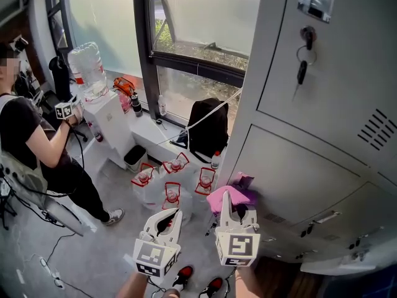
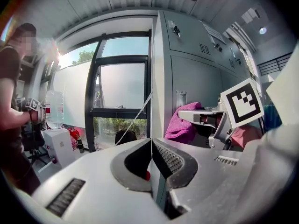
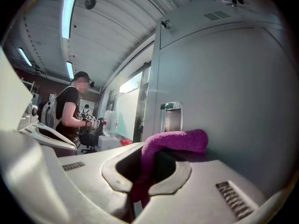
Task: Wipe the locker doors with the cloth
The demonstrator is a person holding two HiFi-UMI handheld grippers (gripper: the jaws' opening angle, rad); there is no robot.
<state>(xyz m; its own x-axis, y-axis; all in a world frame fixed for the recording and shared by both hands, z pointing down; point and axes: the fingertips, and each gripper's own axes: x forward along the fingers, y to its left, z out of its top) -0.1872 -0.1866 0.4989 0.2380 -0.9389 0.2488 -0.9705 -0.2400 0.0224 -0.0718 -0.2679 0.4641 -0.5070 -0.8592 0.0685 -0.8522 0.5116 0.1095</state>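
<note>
My right gripper (image 1: 227,198) is shut on a purple cloth (image 1: 231,195), close to the lower grey locker door (image 1: 291,179). In the right gripper view the cloth (image 3: 175,143) hangs over the jaws and its tip rests near the locker door (image 3: 229,87). My left gripper (image 1: 173,217) is shut with nothing between its jaws, held to the left of the right one, clear of the lockers. The left gripper view shows the cloth (image 2: 183,123) and the locker doors (image 2: 196,78) on the right. A key (image 1: 302,70) hangs from the upper door's lock.
Several red-capped water jugs (image 1: 172,191) stand on the floor below the window. A black backpack (image 1: 208,128) leans by the lockers' left edge. A water dispenser (image 1: 102,110) stands at the left beside another person (image 1: 37,148) who holds a gripper.
</note>
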